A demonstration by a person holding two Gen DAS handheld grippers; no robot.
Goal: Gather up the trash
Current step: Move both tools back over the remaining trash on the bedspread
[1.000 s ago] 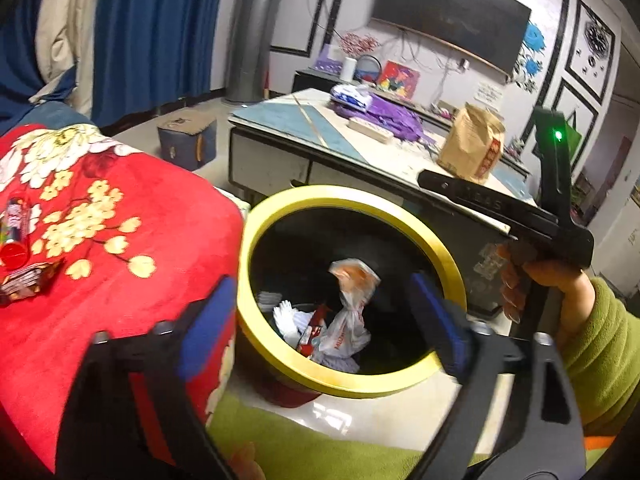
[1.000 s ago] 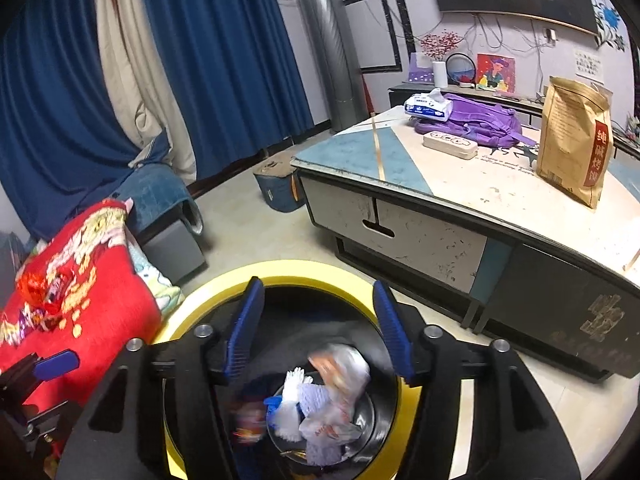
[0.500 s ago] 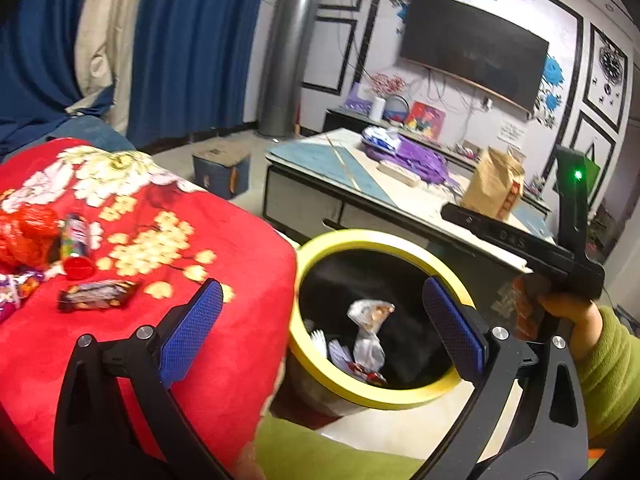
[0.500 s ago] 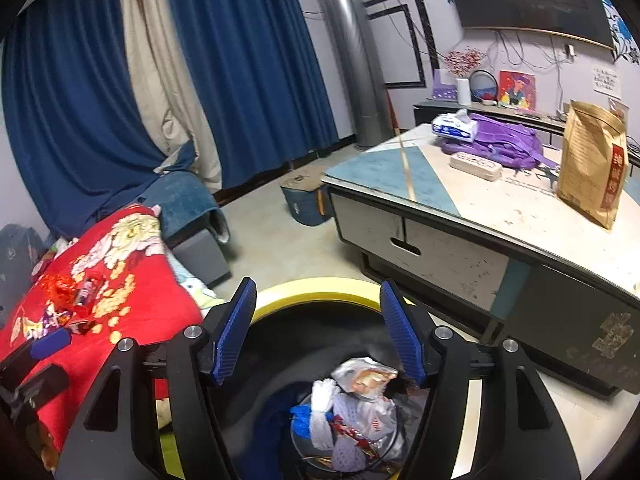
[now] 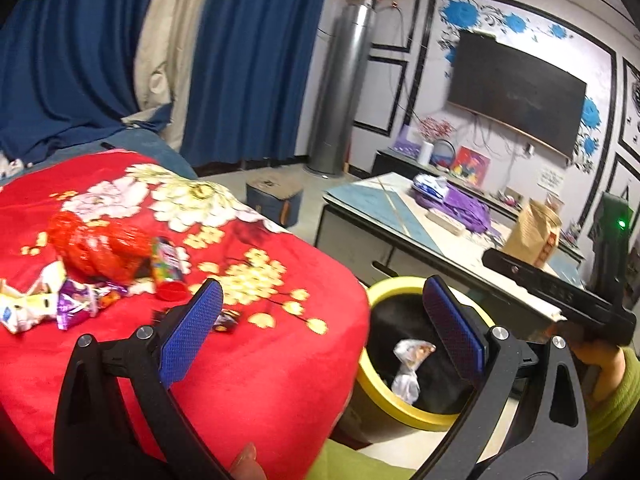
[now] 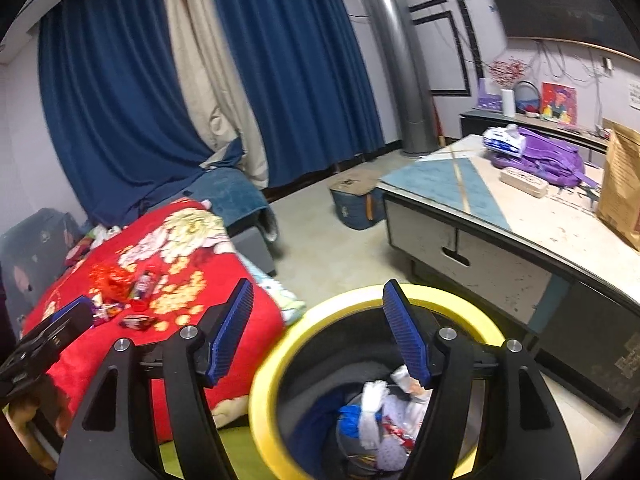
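A yellow-rimmed black trash bin (image 5: 404,408) (image 6: 320,312) stands on the floor beside a red floral blanket (image 5: 260,360) (image 6: 180,280) and holds wrappers (image 5: 408,364) (image 6: 380,412). More trash lies on the blanket: a crumpled red bag (image 5: 96,246), a purple wrapper (image 5: 76,304), a white wrapper (image 5: 24,308), a small dark wrapper (image 5: 226,320) and a red cap (image 5: 172,291). My left gripper (image 5: 320,332) is open and empty over the blanket's edge. My right gripper (image 6: 320,332) is open and empty above the bin's rim.
A low coffee table (image 5: 400,216) (image 6: 520,216) stands past the bin with a brown paper bag (image 5: 534,234), a purple backpack (image 6: 540,160) and a power strip (image 6: 522,182). A blue box (image 6: 356,204) sits on the floor. Blue curtains hang behind.
Both grippers have swung left, away from above the bin towards the blanket. The pile of wrappers on the blanket has come into the left wrist view. Both stay open.
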